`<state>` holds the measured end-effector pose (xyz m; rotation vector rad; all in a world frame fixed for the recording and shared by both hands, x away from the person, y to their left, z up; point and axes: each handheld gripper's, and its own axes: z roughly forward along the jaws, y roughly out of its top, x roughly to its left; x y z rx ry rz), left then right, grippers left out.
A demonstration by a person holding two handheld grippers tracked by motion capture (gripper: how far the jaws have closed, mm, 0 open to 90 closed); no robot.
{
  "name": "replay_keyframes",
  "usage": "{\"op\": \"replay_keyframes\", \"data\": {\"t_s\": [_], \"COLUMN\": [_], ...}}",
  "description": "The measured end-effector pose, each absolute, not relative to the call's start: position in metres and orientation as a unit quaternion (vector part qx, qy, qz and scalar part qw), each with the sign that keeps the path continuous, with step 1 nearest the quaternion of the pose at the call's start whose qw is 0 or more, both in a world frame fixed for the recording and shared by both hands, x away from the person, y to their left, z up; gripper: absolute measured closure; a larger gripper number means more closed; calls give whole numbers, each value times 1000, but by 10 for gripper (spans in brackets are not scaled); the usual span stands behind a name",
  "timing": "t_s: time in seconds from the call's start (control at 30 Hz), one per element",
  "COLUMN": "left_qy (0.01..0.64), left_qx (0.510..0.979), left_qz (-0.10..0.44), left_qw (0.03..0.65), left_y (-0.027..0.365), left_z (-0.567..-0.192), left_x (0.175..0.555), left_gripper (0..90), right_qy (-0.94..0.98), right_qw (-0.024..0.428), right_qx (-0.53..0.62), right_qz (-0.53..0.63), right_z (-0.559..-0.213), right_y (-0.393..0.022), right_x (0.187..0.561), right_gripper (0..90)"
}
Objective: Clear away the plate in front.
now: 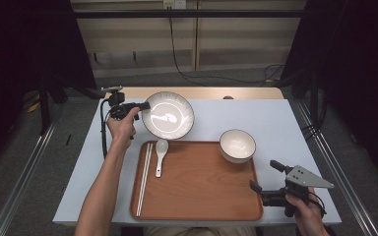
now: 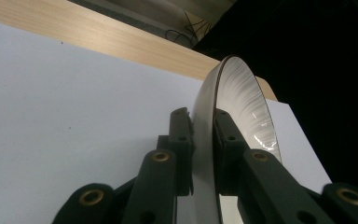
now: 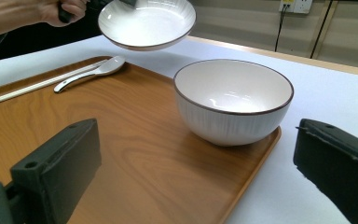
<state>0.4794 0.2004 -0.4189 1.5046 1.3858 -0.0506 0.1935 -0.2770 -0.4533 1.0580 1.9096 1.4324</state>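
Note:
A white ribbed plate (image 1: pixel 168 115) with a dark rim hangs in the air over the far left corner of the wooden tray (image 1: pixel 197 182). My left gripper (image 1: pixel 145 105) is shut on the plate's left rim; in the left gripper view the plate (image 2: pixel 242 100) stands edge-on between the two black jaws. A white bowl (image 1: pixel 237 145) sits on the tray's far right corner, and it is the bowl (image 3: pixel 233 100) just ahead in the right gripper view. My right gripper (image 1: pixel 265 175) rests open at the tray's near right edge, nothing between its jaws.
A white spoon (image 1: pixel 160 155) and a pair of chopsticks (image 1: pixel 144 178) lie along the tray's left side. The tray sits on a white table (image 1: pixel 275 120) with a wooden strip (image 1: pixel 246 93) at the far edge. Cables trail on the floor beyond.

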Motion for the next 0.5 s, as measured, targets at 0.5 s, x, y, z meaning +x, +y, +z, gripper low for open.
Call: {"op": "replay_keyframes", "data": {"t_s": [0.5], "left_qy": [555], "left_qx": [646], "left_qz": [-17], "left_qw": [524], "left_y": [192], "left_z": [-411], "left_x": [450], "left_gripper": [811], "right_qy": [705], "right_qw": [266], "right_qx": [391], "right_qz": [528], "right_z": [-454], "right_y": [-278], "right_x": [195], "right_gripper": [5]}}
